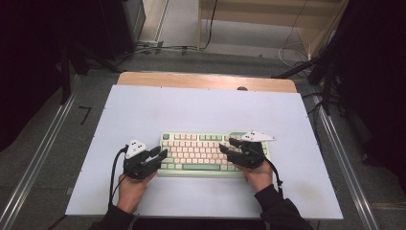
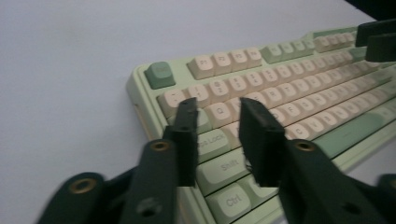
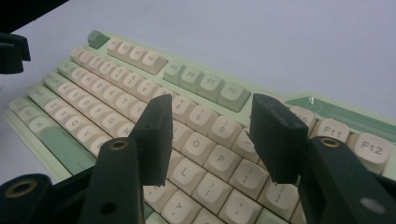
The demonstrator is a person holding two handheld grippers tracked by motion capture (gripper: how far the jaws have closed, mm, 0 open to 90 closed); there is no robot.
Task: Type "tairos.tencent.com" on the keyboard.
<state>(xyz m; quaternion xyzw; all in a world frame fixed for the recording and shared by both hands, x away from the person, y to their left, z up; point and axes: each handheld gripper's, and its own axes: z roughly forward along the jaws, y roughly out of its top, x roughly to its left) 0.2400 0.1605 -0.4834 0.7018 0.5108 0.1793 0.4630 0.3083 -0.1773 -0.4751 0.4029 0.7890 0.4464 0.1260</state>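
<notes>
White tabletop (image 1: 143, 110) bears keyboard (image 1: 201, 143); left gripper (image 1: 162, 154) jaws narrowly apart, right gripper (image 1: 229, 145) spread, both empty over keys; key-pressing apparently midway.
</notes>
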